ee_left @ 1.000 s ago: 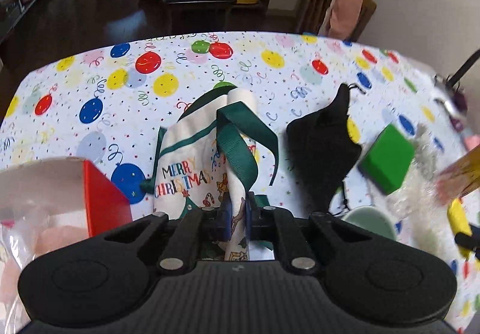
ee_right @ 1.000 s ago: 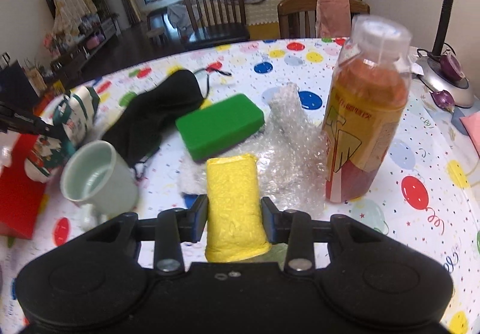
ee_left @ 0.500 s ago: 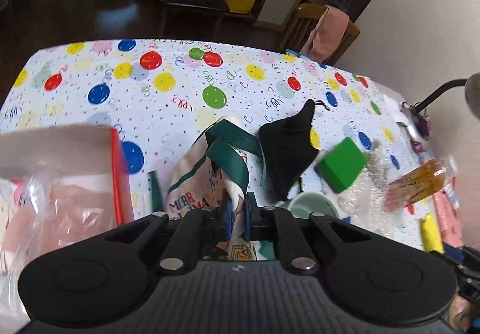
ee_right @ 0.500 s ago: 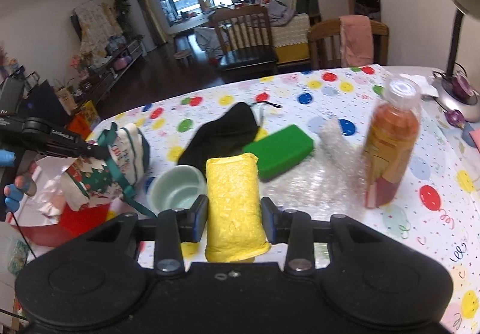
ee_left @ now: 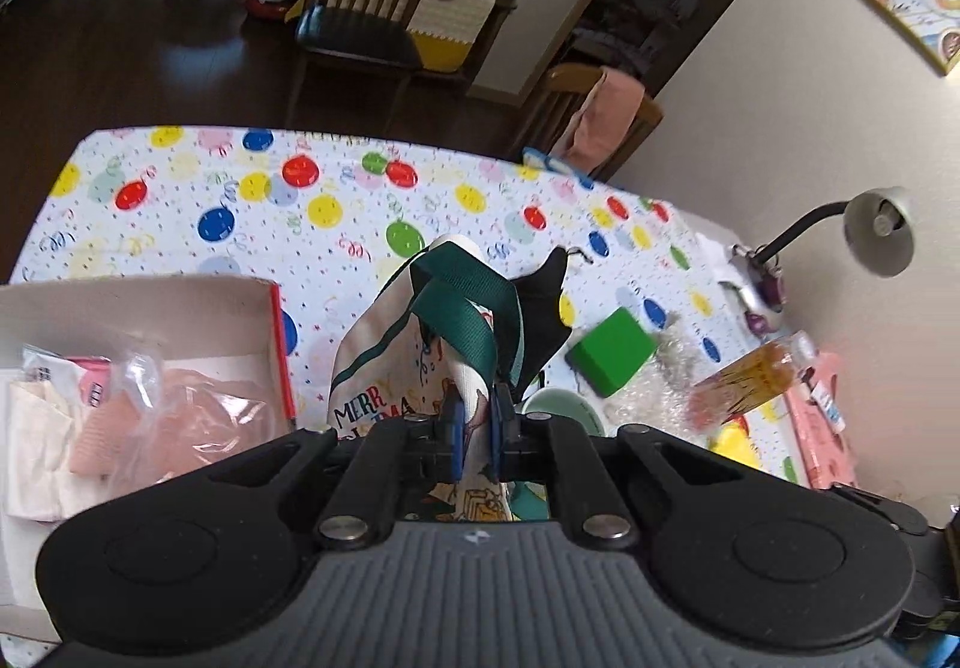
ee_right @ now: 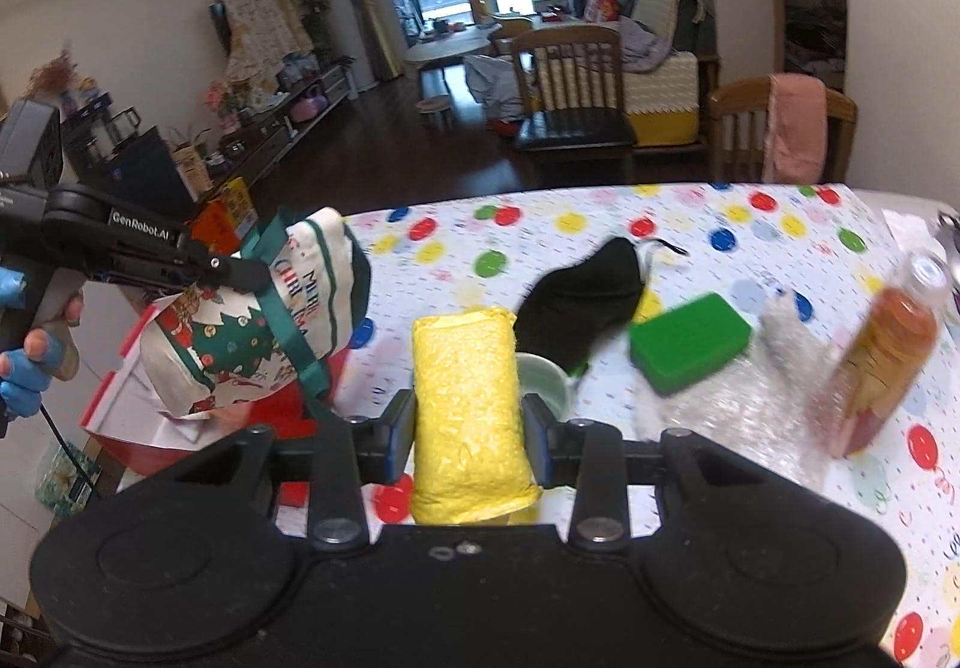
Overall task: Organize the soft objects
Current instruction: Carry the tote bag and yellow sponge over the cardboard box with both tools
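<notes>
- Right, my left gripper (ee_left: 474, 428) has its fingers clenched on the Christmas cloth bag (ee_left: 390, 368), pinching the fabric between the blue pads; the bag hangs clear of the surface (ee_left: 180, 200), green straps (ee_left: 462, 302) looped over its top.
- From the right wrist view I see that same bag (ee_right: 252, 320) dangling from the left gripper (ee_right: 240, 272), above the near edge of the red-rimmed box (ee_right: 120, 398), with a blue-gloved hand (ee_right: 24, 368) on the handle.
- My right gripper (ee_right: 468, 428) is grasping the yellow sponge (ee_right: 465, 404), fingers pressed against both its long sides; the sponge stands lengthwise between them, lifted off the balloon-print cloth.
- In the left view the box (ee_left: 276, 344) sits at the left, holding pink soft items in clear plastic wrap (ee_left: 180, 410) and a pale cloth.
- Still on the surface: a black face mask (ee_right: 582, 302), a green sponge (ee_right: 690, 338) just right of it, and a pale green cup (ee_right: 546, 380) partly hidden behind the yellow sponge.
- Crumpled bubble wrap (ee_right: 732, 404) lies beside the green sponge, and a bottle of orange drink (ee_right: 882, 356) stands upright at its right, blurred.
- A desk lamp (ee_left: 876, 230) leans over the far right corner.
</notes>
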Demonstrator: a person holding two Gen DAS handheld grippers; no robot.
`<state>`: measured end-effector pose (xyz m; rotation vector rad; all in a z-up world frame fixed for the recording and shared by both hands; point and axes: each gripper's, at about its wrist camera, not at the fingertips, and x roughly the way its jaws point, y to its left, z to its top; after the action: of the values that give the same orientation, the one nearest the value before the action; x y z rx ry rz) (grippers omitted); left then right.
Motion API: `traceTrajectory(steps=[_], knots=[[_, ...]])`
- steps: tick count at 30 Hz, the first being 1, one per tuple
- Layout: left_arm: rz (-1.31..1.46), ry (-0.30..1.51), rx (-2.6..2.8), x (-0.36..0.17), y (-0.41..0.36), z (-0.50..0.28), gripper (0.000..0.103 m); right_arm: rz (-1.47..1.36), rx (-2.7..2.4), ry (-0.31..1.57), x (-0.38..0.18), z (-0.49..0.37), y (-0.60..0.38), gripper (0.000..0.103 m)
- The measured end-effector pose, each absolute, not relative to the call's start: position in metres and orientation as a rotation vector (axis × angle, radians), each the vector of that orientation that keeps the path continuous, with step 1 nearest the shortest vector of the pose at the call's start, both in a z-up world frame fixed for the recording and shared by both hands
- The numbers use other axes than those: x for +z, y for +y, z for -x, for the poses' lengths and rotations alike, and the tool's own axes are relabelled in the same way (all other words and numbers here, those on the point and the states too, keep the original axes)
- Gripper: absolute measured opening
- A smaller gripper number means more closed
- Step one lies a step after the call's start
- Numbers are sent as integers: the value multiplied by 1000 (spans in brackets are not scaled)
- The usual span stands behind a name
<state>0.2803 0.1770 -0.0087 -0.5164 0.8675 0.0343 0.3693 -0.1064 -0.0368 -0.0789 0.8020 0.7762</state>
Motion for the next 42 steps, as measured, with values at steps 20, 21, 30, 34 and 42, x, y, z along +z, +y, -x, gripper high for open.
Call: traceTrajectory(steps=[20,21,30,34,42], knots=[[492,767,132,33,280,-204,8,130,924,747,-18,-330,24,37],[491,767,143,32,286,-200,8,134,932,749,-19,-329,31,37],[482,795,249,6,342,-175,8,187,976,778,-32,-314,94,37],[469,831,281,-11,359,-170,8,210,971,803,-43,-311,115,37],[410,912,298,-50,366,-174,8,260,927,843,-67,-307,145,37]])
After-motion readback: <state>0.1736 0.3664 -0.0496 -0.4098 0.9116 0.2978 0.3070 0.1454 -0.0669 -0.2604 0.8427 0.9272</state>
